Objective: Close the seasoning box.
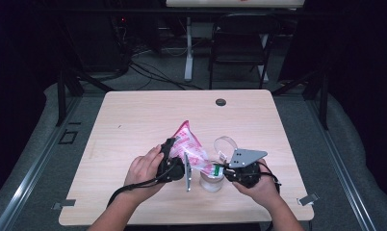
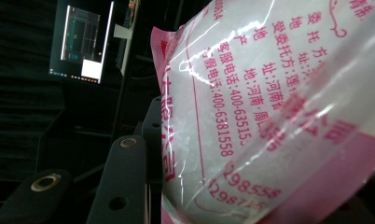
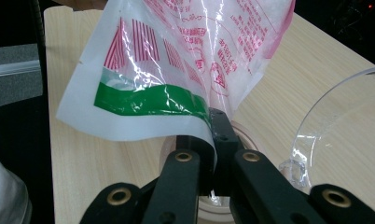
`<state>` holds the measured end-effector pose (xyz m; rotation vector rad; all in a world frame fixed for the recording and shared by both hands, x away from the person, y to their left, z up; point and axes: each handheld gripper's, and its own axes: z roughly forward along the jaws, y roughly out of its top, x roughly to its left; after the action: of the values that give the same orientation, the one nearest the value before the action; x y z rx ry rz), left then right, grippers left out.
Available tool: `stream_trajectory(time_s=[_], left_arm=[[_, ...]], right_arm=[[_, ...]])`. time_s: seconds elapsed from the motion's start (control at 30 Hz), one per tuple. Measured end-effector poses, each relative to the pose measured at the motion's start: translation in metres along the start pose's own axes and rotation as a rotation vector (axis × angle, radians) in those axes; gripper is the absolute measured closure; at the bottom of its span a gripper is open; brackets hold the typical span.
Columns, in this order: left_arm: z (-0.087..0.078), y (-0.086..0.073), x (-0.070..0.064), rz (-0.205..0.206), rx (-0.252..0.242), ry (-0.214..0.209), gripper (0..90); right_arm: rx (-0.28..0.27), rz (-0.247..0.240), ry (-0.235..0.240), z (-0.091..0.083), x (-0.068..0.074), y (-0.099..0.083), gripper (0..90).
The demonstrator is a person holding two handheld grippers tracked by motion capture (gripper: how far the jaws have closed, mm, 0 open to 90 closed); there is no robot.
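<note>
The bag runs past the top, right and bottom edges of the left gripper view, hiding whatever lies behind it; its print is cut off there. In the right gripper view the bag's top is cropped, and its lower corner covers most of the jar beneath it. Right of the bag, the clear lid is cut by the frame edge. In the high view the jar below the bag is too small to show its contents.

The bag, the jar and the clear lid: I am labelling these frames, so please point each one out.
bag (image 1: 190,147): high view, printed pink middle panel.
jar (image 1: 211,183): high view, pale side wall below the bag's lower end.
clear lid (image 3: 349,126): right gripper view, transparent curved face at right.
</note>
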<state>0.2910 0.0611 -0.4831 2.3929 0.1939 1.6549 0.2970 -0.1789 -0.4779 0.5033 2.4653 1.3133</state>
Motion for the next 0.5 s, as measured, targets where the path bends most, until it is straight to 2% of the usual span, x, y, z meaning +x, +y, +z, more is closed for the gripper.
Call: stream_trajectory(time_s=[0.5], left_arm=[[-0.0002,0.0006,-0.0004,0.004,-0.003,0.006,61.3]], right_arm=[[0.013,-0.002,0.002,0.0016,-0.0011,-0.0021,90.0]])
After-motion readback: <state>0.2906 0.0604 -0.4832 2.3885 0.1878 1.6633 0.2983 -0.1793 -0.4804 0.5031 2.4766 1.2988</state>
